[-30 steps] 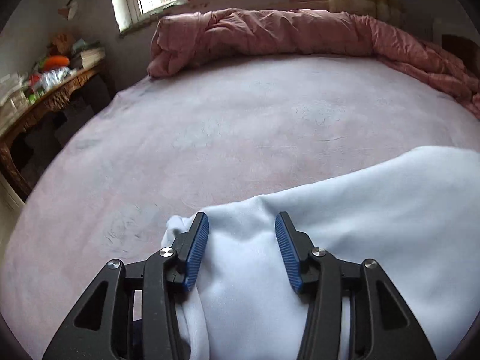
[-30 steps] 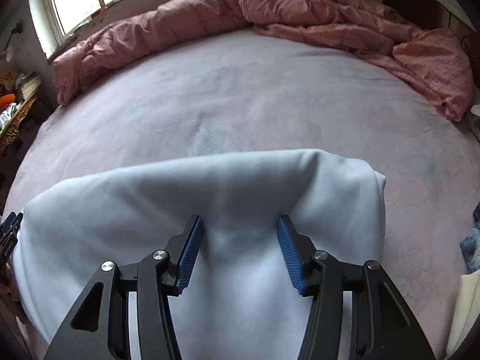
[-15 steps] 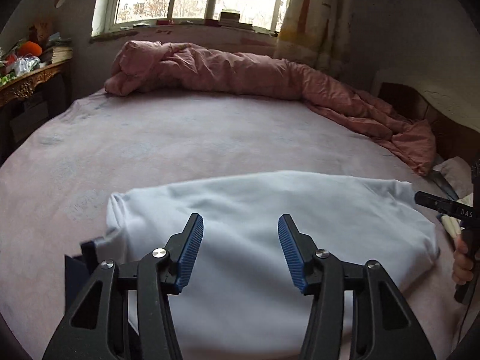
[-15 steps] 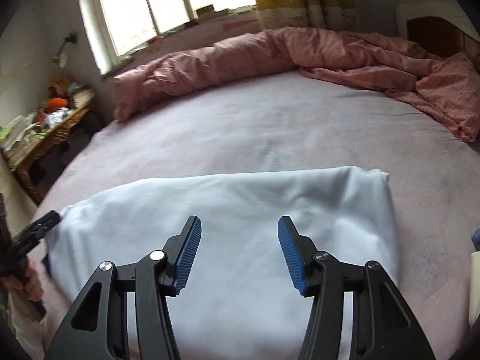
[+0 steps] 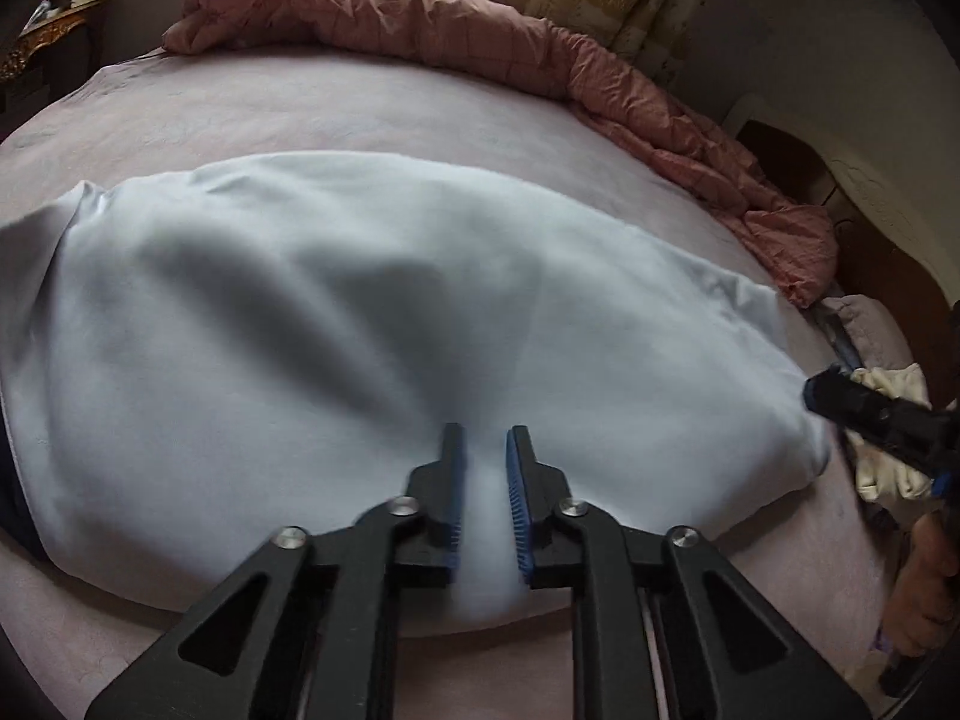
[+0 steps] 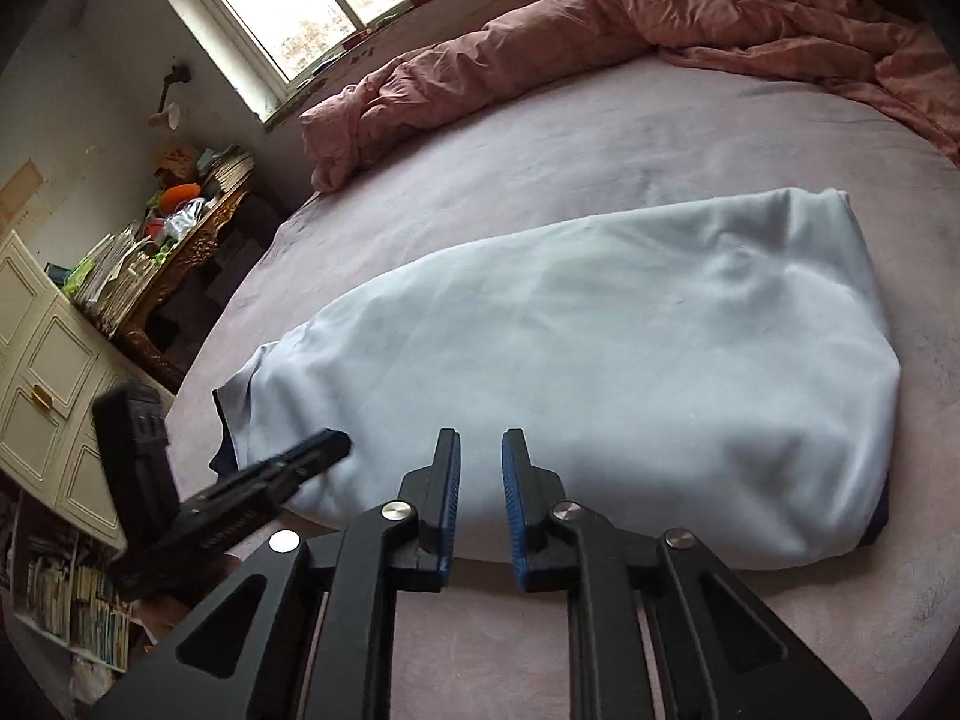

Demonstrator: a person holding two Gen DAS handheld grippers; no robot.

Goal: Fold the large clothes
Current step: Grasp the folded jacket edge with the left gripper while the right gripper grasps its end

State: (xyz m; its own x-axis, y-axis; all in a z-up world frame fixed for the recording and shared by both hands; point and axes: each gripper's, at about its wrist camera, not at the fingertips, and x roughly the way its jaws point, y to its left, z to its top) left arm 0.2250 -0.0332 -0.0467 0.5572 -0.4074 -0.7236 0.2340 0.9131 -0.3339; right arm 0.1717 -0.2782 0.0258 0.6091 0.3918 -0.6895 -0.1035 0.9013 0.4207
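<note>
Left gripper (image 5: 485,483) has just been closing, jaws near together over the pale blue garment (image 5: 360,324), perhaps pinching cloth; right gripper (image 6: 481,483) likewise narrowed, nothing held, garment just ahead.

Dim window (image 6: 312,6) daylight, motion blur, fisheye edges bent and dark.

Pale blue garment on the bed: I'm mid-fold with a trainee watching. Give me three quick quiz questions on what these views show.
1. True or false: the pale blue garment lies on the bed.
2. Pick one. The pink duvet is: A) under the garment, B) bunched along the bed's far edge, C) on the floor.
3. What is caught between the pads of the left gripper?

Key: 1 true; 2 B; 3 the garment, whose creases run toward the closed pads.
</note>
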